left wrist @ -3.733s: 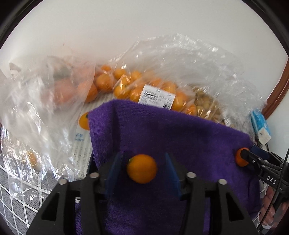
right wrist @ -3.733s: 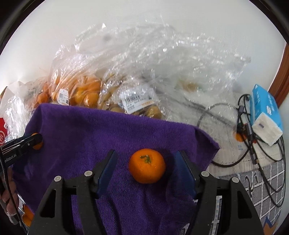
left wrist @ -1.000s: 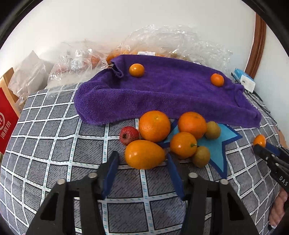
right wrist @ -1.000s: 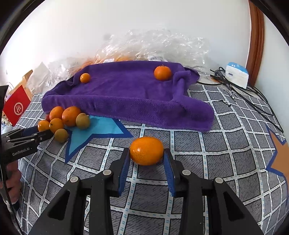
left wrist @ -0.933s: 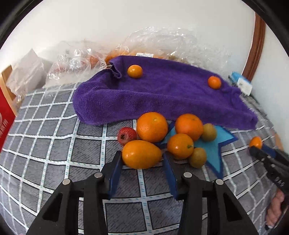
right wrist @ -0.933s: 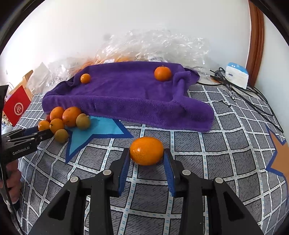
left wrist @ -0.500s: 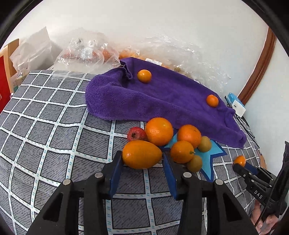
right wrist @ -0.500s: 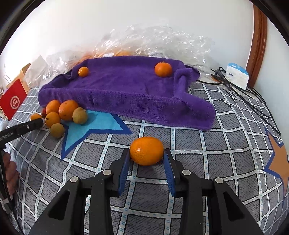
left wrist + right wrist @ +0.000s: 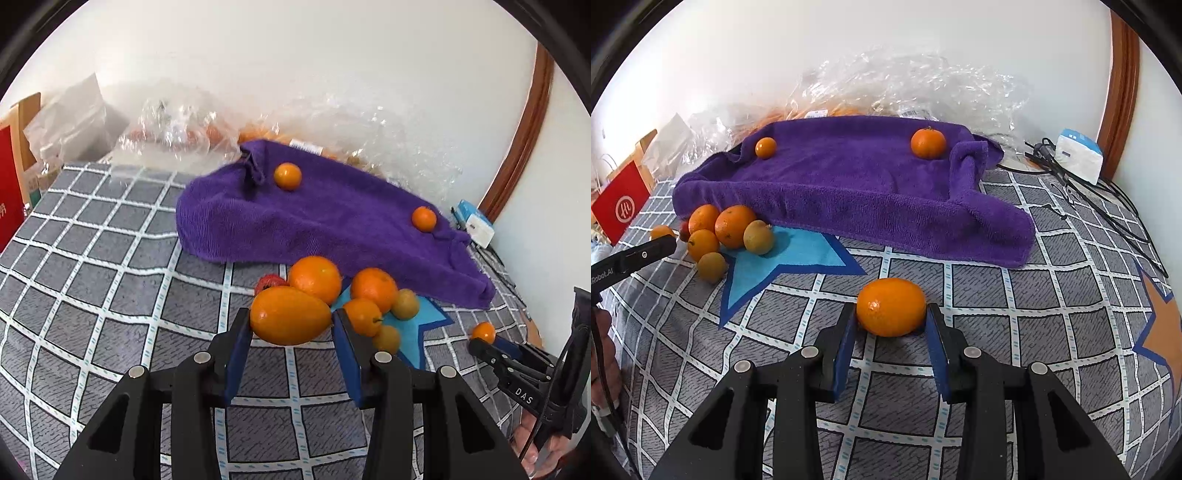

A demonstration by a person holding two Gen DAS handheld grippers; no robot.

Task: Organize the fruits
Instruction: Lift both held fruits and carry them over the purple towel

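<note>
Clamping an oval orange fruit (image 9: pixel 290 315), the left gripper (image 9: pixel 291 347) hangs beside the fruit pile (image 9: pixel 369 295); the right gripper (image 9: pixel 891 338) pinches a mandarin (image 9: pixel 891 307). Two tangerines (image 9: pixel 928 143) rest on the purple towel (image 9: pixel 857 177).

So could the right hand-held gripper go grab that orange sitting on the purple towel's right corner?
Probably not yet: the right hand-held gripper is already shut on an orange fruit. The path to the towel's orange looks open otherwise.
</note>
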